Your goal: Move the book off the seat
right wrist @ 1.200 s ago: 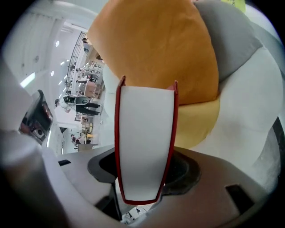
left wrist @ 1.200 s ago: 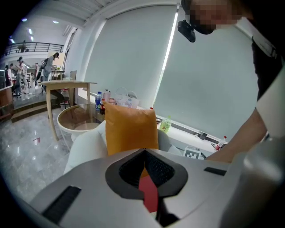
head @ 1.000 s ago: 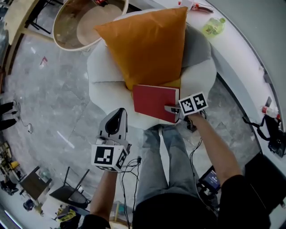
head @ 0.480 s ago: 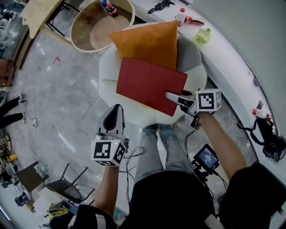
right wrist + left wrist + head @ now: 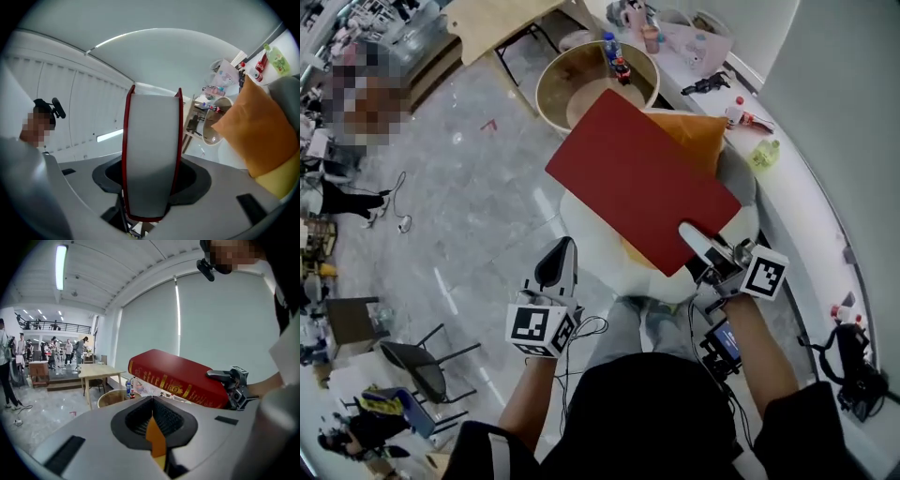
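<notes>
My right gripper (image 5: 698,242) is shut on the near corner of a large red book (image 5: 642,178), which it holds up in the air over the white seat (image 5: 591,246) and its orange cushion (image 5: 696,136). In the right gripper view the book's white page edge (image 5: 152,154) stands between the jaws, with the cushion (image 5: 255,126) to the right. My left gripper (image 5: 560,260) hovers to the left of the seat's front with its jaws together and nothing in them. The left gripper view shows the book's gilt-printed spine (image 5: 178,379) held up ahead.
Behind the seat stands a round wooden tub-like table (image 5: 572,89) with bottles, and a wooden table (image 5: 502,19) farther back. A curved white ledge (image 5: 811,187) with bottles runs along the right. A folding chair (image 5: 422,361) stands at lower left. The person's legs are just below the seat.
The book has come up off the seat and now hangs high above the cushion. Both grippers have risen, the right one tipping upward with the book in it.
</notes>
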Demonstrator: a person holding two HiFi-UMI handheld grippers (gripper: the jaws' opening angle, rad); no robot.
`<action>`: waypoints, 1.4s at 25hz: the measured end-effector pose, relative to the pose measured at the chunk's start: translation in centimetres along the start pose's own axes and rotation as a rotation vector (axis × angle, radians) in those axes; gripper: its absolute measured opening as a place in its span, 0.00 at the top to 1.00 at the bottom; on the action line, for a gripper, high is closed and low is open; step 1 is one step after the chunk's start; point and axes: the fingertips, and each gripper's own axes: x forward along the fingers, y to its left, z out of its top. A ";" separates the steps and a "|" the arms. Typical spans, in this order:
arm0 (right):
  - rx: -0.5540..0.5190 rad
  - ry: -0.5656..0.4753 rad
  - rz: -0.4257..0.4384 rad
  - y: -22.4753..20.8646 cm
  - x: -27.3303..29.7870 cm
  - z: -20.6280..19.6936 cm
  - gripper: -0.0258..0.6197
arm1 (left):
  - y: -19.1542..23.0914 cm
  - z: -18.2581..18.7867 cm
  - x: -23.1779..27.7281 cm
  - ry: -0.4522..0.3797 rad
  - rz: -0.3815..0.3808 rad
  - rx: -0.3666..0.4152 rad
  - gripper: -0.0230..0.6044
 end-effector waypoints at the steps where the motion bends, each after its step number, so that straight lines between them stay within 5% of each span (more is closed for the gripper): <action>1: -0.013 -0.008 0.022 1.2 0.4 0.3 0.58 | 0.3 0.4 -0.9 -0.012 0.020 -0.002 0.94; 7: -0.078 -0.012 0.126 7.0 3.7 1.0 0.58 | 3.2 0.9 -5.6 -0.048 0.151 -0.024 0.94; 15: -0.057 0.122 0.205 11.6 11.2 -1.9 0.58 | 9.2 1.9 -11.6 -0.080 0.323 -0.093 0.94; 35: 0.021 0.153 0.300 17.6 31.3 -14.2 0.58 | 30.0 0.5 -20.5 -0.093 0.407 -0.140 0.94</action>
